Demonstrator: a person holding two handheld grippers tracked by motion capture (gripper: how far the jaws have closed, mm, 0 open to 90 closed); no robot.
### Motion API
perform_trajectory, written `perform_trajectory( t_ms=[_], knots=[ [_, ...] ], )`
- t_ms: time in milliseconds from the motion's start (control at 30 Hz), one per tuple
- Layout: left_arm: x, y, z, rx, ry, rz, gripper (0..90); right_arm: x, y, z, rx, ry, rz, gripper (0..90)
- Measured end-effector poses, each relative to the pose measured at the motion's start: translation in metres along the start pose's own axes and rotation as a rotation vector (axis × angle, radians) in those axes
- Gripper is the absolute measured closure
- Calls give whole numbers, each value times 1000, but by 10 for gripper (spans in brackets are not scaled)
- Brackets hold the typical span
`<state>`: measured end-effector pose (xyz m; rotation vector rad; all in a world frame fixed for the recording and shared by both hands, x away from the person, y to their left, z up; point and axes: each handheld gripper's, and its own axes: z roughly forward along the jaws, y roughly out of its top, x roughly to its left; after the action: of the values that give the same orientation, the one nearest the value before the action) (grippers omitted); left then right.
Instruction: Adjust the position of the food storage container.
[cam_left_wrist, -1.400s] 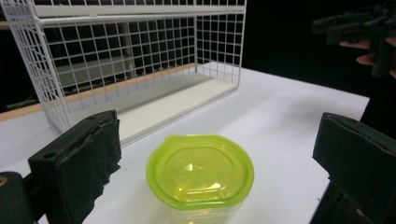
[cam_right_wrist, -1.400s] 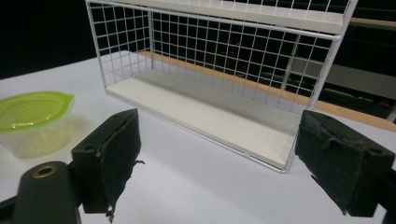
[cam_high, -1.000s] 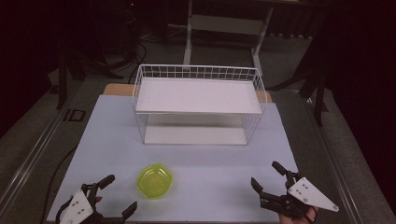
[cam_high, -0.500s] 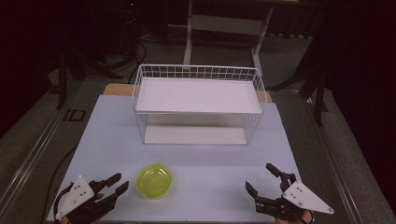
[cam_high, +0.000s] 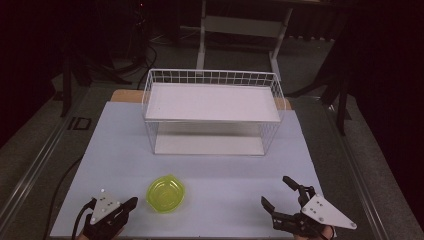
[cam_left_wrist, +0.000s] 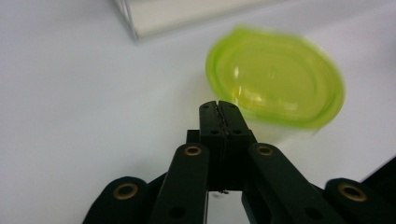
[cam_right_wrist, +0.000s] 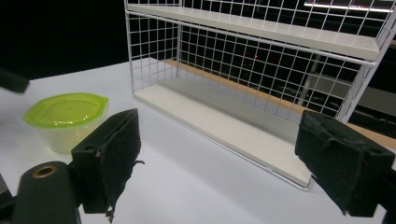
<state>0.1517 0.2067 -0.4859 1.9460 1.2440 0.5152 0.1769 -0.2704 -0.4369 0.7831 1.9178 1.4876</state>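
A small clear container with a lime-green lid (cam_high: 166, 193) sits upright on the white worktop (cam_high: 210, 170), lid facing up, in the near part, left of the middle. From above the lid looks roughly round with soft corners, so I cannot pick out a long axis. In my right gripper view the container (cam_right_wrist: 67, 119) stands at the left, its clear tub narrowing toward the base.

My left hand-held gripper (cam_high: 131, 203) lies at the near left edge of the worktop, just beside the container on its left, tip aimed right and slightly away from me toward it. Its jaws are pressed together with nothing between them; in my left gripper view they meet in a thin seam right in front of the green lid (cam_left_wrist: 275, 84), close to it, though I cannot tell whether they touch it. My left hand is mostly under the gripper body and its grey plate, low at the bottom edge.

My right hand-held gripper (cam_high: 279, 191) is at the near right, well apart from the container, jaws spread wide and empty, pointing left and away from me. Its own camera looks between the two padded jaws at the white wire shelf rack (cam_right_wrist: 261, 88).

That rack (cam_high: 212, 112) stands at the far middle of the worktop, its long side running left to right, with an upper and a lower shelf.
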Motion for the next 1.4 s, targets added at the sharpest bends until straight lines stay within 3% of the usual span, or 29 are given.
perform_trajectory(
  t_ms=[67, 100, 133, 233, 433, 700, 867, 1067, 1267, 1400],
  knots=[
    [1, -4, 6, 56, -10, -29, 900, 0, 0, 0, 1, 1, 1, 142],
    [-1, -6, 10, 82, -5, -1, 900, -1, 0, 0, -1, 2, 4, 142],
    [-1, -6, 10, 82, -5, -1, 900, -1, 0, 0, -1, 2, 4, 142],
    [-5, -9, 17, 119, -52, 12, 900, -2, 0, 0, -3, 1, 9, 142],
    [-2, -8, 30, 149, -116, -63, 900, -2, 0, 0, -3, 2, 21, 142],
    [-7, -3, 52, 167, -141, -41, 900, -3, -1, 0, -1, 3, 23, 142],
    [-6, 7, 63, 150, -118, -11, 900, -2, 0, 0, -3, 2, 13, 142],
    [-10, 23, 81, 143, -157, 16, 900, -1, -1, 0, 3, -2, 14, 142],
    [-13, 32, 93, 139, -165, 18, 900, -2, -1, -1, -1, 0, 18, 142],
    [-5, 31, 91, 127, -147, -22, 900, -3, -1, 0, 0, -2, 21, 142]
  ],
)
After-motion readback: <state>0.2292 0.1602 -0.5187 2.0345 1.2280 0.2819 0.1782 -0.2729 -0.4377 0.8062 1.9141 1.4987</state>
